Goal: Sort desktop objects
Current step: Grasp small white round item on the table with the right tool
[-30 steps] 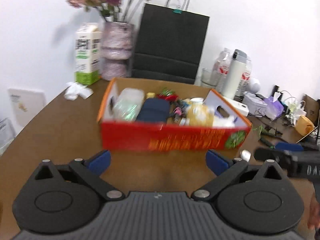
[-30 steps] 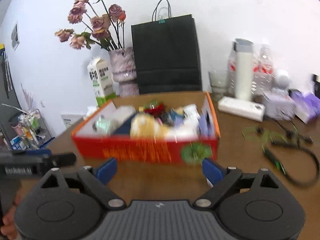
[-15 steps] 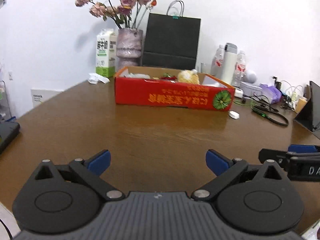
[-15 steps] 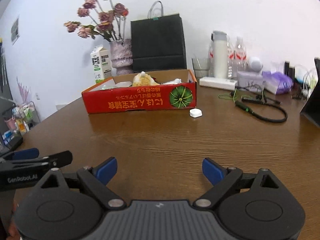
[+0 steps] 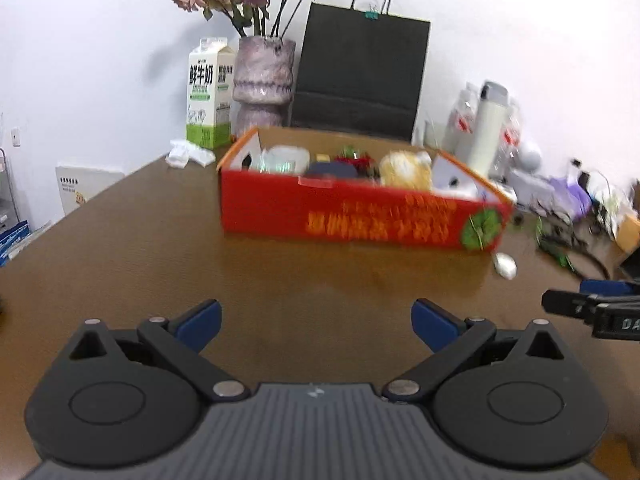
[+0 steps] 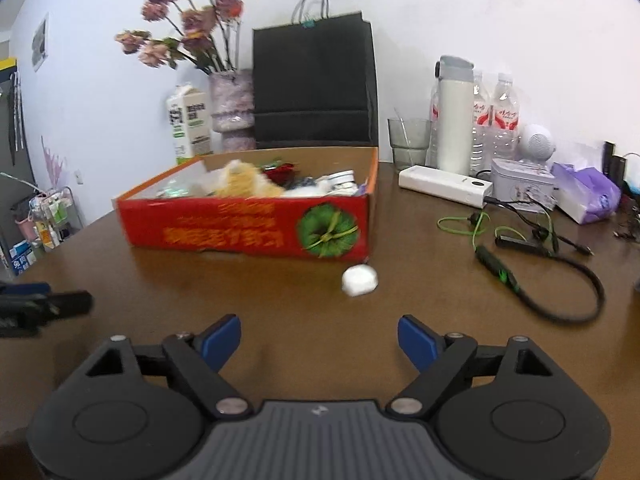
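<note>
I am holding left tongs [image 5: 316,316] apart and empty; right tongs [image 6: 320,338] are closing on nothing, box [image 6: 248,230] at 12 o'clock.

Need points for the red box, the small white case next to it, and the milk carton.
red box [image 6: 248,232], right wrist view, on its printed front wall.
small white case [image 6: 359,279], right wrist view, on its top face.
milk carton [image 5: 208,92], left wrist view, on its front panel.

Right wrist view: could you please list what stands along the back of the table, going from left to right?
Milk carton → vase of dried flowers → black paper bag → glass → white flask → water bottles → purple tissue pack.
</note>
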A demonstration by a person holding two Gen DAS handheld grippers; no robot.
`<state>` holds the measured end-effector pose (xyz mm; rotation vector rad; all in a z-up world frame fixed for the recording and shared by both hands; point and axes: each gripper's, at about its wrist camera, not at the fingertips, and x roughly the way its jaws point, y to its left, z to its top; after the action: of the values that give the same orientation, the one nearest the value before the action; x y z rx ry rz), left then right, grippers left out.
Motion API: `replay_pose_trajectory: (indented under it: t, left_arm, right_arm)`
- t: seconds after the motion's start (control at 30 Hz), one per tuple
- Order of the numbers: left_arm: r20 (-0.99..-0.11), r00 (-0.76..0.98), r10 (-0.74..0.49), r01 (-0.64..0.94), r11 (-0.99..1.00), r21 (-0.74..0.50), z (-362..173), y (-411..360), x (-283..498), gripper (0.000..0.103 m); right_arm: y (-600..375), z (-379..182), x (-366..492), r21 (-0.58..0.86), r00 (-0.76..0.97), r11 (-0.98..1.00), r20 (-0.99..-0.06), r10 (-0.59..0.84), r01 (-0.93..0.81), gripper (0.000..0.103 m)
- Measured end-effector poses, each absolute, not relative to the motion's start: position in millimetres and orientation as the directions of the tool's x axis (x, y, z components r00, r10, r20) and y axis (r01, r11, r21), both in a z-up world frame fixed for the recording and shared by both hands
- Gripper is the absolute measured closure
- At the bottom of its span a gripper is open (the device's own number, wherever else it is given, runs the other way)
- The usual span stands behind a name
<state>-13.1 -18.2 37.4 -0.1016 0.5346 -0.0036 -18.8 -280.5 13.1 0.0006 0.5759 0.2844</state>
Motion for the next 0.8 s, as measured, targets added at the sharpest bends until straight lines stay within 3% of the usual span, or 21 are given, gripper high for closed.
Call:
replay_pose_trajectory:
  t: [0.2, 0.23, 0.27, 0.3, 0.33, 0.37, 0.5, 0.8]
  left_arm:
    - [-0.568, 0.822, -0.045, 0.007, 0.998, -0.068, 30.2, -31.0, 54.6, 0.012]
    - [-0.583, 0.811, -0.05, 0.012, 0.998, -0.07, 27.5, -33.3, 63.8, 0.024]
    - [-0.596, 0.801, -0.059, 0.016, 0.997, -0.077, 25.0, -34.6, 72.4, 0.035]
    - [-0.611, 0.789, -0.066, 0.019, 0.996, -0.082, 22.0, -35.1, 81.0, 0.064]
    - [-0.627, 0.776, -0.068, 0.015, 0.996, -0.088, 19.0, -35.1, 87.0, 0.09]
    - [-0.636, 0.768, -0.079, 0.015, 0.994, -0.105, 16.2, -34.0, 90.9, 0.096]
    - [-0.616, 0.781, -0.1, 0.041, 0.993, -0.109, 16.0, -35.3, 83.5, 0.102]
    - [-0.573, 0.814, -0.095, 0.047, 0.994, -0.097, 37.4, -28.6, 42.9, 0.102]
  right_arm:
    - [-279.7, -6.5, 62.9, 0.065, 0.734, 0.95, -0.62, 0.278, -0.305, 0.037]
    - [-279.1, -9.9, 71.0, 0.064, 0.727, 0.951, -0.63, 0.274, -0.303, 0.04]
    - [-278.0, -12.1, 77.0, 0.054, 0.731, 0.953, -0.629, 0.265, -0.299, 0.052]
    - [-275.4, -12.1, 81.0, 0.035, 0.734, 0.954, -0.63, 0.252, -0.298, 0.076]
    - [-272.7, -11.4, 82.1, 0.022, 0.736, 0.955, -0.632, 0.243, -0.297, 0.078]
    - [-270.1, -10.2, 82.6, 0.021, 0.73, 0.954, -0.638, 0.244, -0.3, 0.077]
    - [-246.1, -6.9, 65.7, -0.009, 0.726, 0.94, -0.639, 0.257, -0.34, 0.078]
    - [-183.7, 29.1, 19.4, 0.04, 0.755, 0.918, -0.555, 0.349, -0.394, 0.078]
